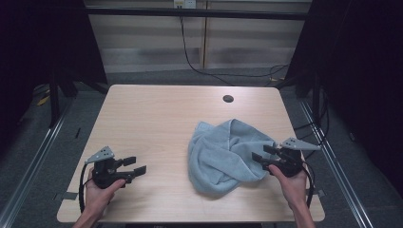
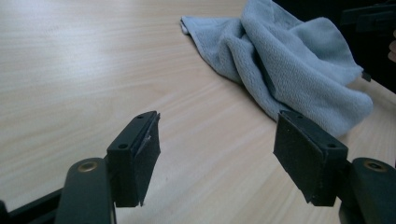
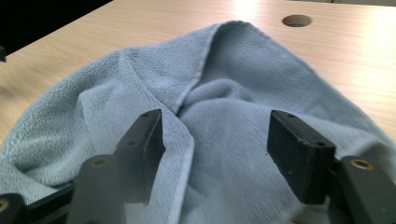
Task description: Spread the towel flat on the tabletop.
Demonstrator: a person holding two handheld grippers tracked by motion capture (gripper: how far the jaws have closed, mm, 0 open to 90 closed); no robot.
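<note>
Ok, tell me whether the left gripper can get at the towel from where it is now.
Probably yes. The left gripper has its jaws open and points across bare table toward the towel, with nothing lying between them. The right gripper is at the towel's far edge, out of its path.

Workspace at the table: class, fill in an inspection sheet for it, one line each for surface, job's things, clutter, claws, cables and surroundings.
Surface: light wood table, round hole near the far edge.
Job's things: crumpled blue-grey towel on the right half.
Clutter: nothing seen.
Claws: left claw open over bare wood, apart from the towel; right claw open at the towel's right edge, cloth under it, nothing pinched.
Cables: black cable loops from the left claw; another runs down the back wall and across the floor.
Surroundings: dark frames at both sides, grey floor.
</note>
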